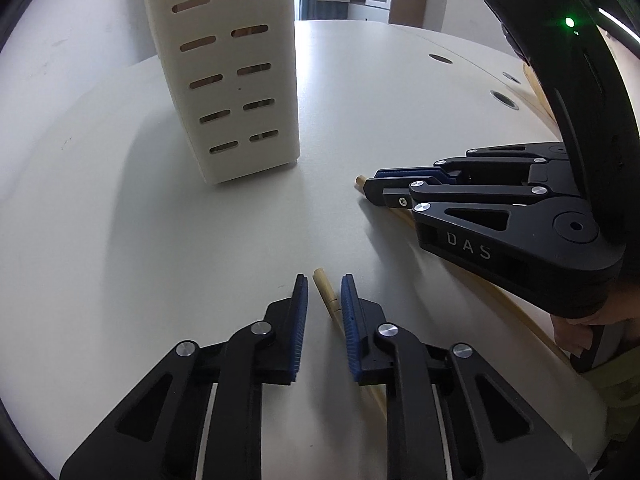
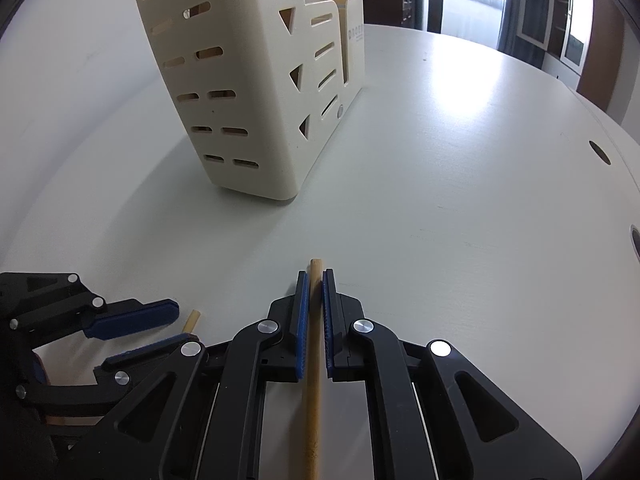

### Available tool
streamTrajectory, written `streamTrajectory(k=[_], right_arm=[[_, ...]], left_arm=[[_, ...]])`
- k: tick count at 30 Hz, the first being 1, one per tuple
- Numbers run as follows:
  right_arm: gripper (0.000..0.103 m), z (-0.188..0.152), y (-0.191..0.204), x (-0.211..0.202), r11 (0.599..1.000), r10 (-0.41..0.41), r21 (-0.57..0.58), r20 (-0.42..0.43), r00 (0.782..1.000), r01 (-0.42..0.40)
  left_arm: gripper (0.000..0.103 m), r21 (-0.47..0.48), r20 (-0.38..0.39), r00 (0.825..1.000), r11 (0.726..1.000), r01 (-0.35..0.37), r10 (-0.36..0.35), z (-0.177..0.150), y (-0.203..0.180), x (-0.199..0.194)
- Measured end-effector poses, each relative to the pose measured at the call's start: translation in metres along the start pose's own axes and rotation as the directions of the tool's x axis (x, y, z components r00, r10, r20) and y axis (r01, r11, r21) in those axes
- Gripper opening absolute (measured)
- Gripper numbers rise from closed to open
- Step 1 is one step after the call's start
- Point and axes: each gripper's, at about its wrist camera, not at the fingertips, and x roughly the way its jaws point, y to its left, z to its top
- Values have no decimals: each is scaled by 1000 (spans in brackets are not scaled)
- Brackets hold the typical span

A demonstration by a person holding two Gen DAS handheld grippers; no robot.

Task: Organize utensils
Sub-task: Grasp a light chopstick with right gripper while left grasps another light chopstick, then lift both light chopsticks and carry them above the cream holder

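A cream slotted utensil holder point(image 1: 232, 80) point(image 2: 248, 100) stands upright on the white table point(image 1: 120, 240) point(image 2: 440, 200). My left gripper point(image 1: 324, 277) point(image 2: 182, 322) sits low over the table, open. A wooden chopstick point(image 1: 326, 296) point(image 2: 192, 320) lies between its blue pads, against the right-hand pad and apart from the other. My right gripper point(image 2: 315, 272) point(image 1: 372, 182) is shut on a second wooden chopstick point(image 2: 314, 400) point(image 1: 361, 180), whose tip sticks out just past the fingertips. Both grippers point toward the holder, a short way in front of it.
Round holes point(image 1: 504, 100) point(image 2: 600, 152) mark the table near its right edge. A person's hand point(image 1: 576, 328) grips the right tool's handle. A bright doorway and windows lie beyond the table's far edge.
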Motion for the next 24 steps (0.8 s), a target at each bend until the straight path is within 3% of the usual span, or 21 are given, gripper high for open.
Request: streamTrajectory(k=[6, 14, 24], right_arm=[[7, 0, 1, -1, 1000, 14, -8, 8, 1000, -14], [7, 9, 7, -32, 999, 31, 6, 125, 992, -32], [7, 26, 20, -94, 999, 39, 16, 332, 943, -47]], left_arm=[[5, 2, 6, 1000, 1000, -8, 8, 0, 4, -5], [5, -77, 118, 993, 997, -14, 23, 6, 28, -38], [4, -174, 325, 943, 985, -17, 74, 30, 50, -99]])
